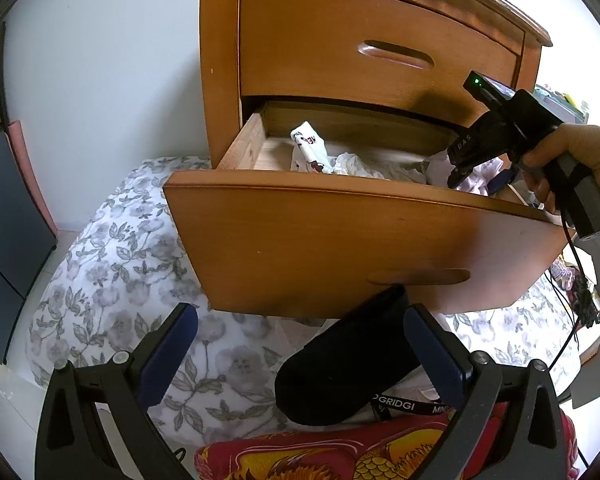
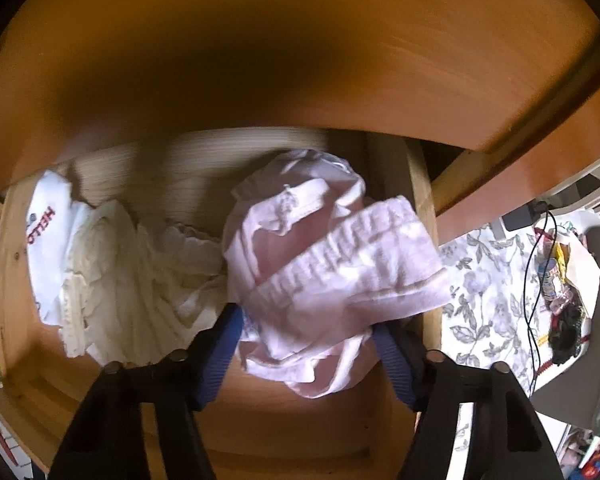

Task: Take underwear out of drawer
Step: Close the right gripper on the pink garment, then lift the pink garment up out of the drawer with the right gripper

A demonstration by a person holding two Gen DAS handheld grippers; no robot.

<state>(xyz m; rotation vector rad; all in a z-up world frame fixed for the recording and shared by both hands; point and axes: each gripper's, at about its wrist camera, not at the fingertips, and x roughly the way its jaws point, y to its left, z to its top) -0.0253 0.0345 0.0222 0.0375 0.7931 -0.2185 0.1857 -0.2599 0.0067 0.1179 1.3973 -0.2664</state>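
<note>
Open drawer (image 1: 340, 240), underwear within, two grippers.
Left gripper (image 1: 300, 356), lower frame: jaws spread, empty, over a black item (image 1: 340, 364). Centre: white garments (image 2: 120, 264). Right gripper (image 2: 306, 332) straddles pink underwear (image 2: 332, 272) at the drawer's right end; pads apparently pressing the bunched cloth, though blur obscures contact.

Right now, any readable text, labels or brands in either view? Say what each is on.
"HELLO", red letters, last letter partly hidden: on the white garment at the drawer's left end.
"OGRIDGI", start cut off: on the black strap below the drawer.
"MIN", rest hidden by the left tool: same strap.
"BAS", faint: on the right tool's body.
Nothing legible on the pink underwear.
</note>
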